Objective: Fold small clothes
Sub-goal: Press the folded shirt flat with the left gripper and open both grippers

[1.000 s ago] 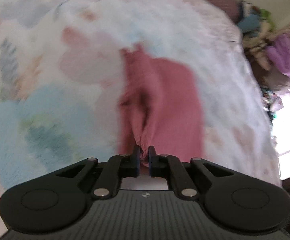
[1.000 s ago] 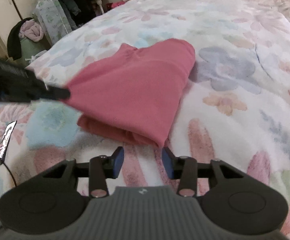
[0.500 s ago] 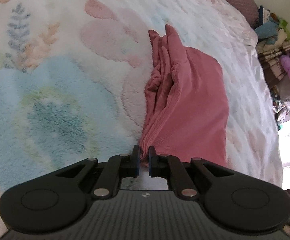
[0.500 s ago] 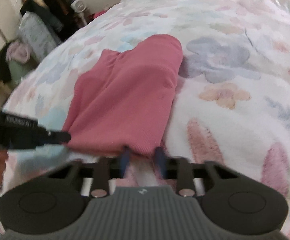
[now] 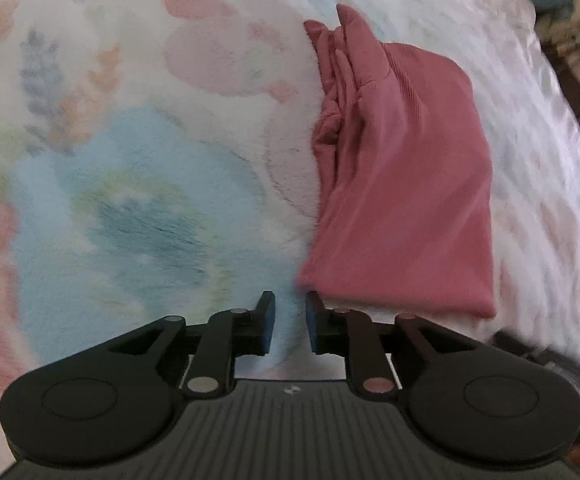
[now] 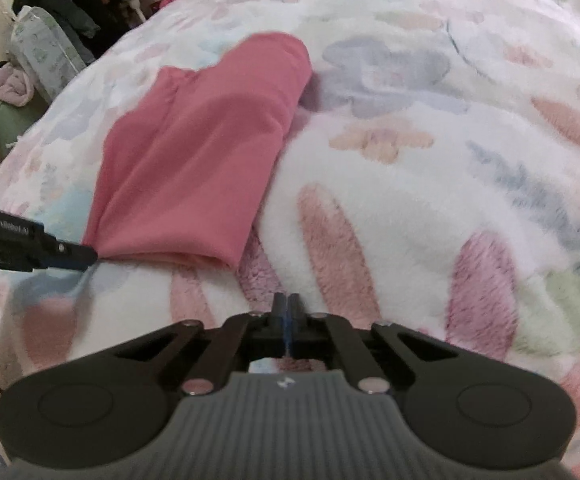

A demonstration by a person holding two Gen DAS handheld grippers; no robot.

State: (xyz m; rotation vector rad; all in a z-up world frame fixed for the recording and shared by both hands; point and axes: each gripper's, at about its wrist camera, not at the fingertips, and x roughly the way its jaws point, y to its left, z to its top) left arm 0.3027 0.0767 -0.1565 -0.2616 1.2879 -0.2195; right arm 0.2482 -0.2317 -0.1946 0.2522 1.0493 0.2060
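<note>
Beside the pink garment [image 5: 402,184] on the blanket [image 5: 130,184], the left gripper [image 5: 290,316] is spreading, letting go its corner, while the right gripper [image 6: 288,312] is pressing together empty, the fold looking laid.

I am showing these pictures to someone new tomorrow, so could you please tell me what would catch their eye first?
The pink garment stands out first, folded into a long shape in the middle of the fluffy flower-patterned blanket. The left gripper sits at its near corner with jaws opening and no cloth between them, while the right gripper is shut on nothing, just short of the garment. Past the bed's far left edge, clothes are piled up.
</note>
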